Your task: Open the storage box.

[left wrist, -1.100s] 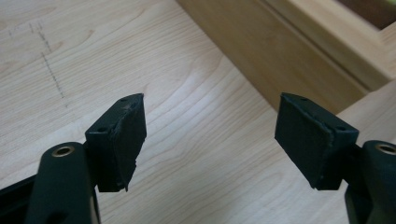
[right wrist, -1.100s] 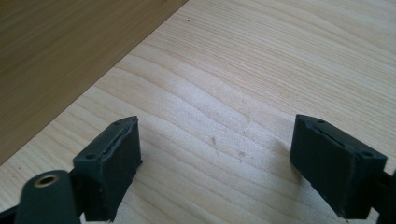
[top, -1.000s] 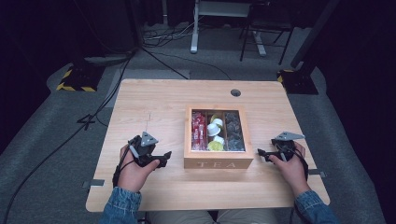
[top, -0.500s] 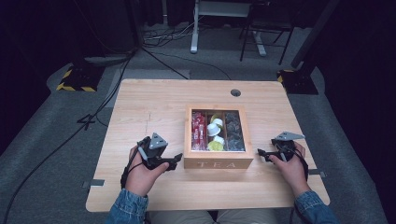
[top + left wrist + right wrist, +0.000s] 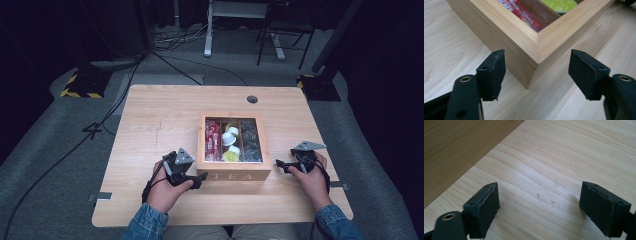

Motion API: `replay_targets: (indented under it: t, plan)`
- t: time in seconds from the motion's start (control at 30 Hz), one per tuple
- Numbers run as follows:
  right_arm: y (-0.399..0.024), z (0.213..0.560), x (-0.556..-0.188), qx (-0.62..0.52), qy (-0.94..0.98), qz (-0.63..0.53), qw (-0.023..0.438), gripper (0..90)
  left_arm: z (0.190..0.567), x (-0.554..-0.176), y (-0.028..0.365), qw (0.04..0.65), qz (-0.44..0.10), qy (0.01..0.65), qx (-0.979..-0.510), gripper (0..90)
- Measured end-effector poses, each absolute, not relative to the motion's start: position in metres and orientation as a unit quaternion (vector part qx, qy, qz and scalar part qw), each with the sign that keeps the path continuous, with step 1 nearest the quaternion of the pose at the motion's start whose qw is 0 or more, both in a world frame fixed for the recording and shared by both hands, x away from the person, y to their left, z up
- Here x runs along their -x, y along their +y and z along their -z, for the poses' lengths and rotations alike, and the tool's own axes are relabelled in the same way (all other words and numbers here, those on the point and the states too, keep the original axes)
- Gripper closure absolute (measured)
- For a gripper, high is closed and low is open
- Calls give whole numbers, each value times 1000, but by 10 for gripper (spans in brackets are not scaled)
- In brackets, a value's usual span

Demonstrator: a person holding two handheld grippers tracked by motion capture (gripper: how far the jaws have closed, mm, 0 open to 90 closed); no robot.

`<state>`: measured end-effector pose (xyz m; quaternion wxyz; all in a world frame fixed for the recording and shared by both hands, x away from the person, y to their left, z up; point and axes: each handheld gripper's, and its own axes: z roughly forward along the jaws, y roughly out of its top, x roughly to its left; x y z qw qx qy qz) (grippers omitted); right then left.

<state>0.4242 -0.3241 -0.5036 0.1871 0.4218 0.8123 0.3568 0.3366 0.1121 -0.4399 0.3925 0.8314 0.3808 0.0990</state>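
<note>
We see a wooden tea box (image 5: 234,170) standing on the tabletop (image 5: 160,120), close to the near edge and a little toward the right edge. Its lid has a clear pane, and through it 3 compartments show: red packets (image 5: 212,140) in the left 1, white and yellow cups (image 5: 230,142) in the middle, dark packets (image 5: 250,142) in the right.

Our left tongs (image 5: 199,178) lie at the box's near left corner. In the left gripper view that corner (image 5: 535,50) stands between the 2 pads (image 5: 492,73), which are spread and touch no wood; the jaws have just been closing.

Our right tongs (image 5: 280,164) rest near the right edge of the tabletop, just beside the box's right wall. In the right gripper view their pads (image 5: 484,207) are spread wide over bare wood, gripping nothing.
</note>
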Motion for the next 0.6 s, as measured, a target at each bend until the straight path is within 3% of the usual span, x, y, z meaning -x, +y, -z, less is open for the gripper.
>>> replay_targets:
  t: [0.37,0.6]
  plan:
    - [-324,504,-424,-422,812,-357,187,161,447,-337,107,365,-131,367,-845,493]
    - [-324,504,-424,-422,812,-357,187,161,444,-336,110,373,-128,369,-842,530]
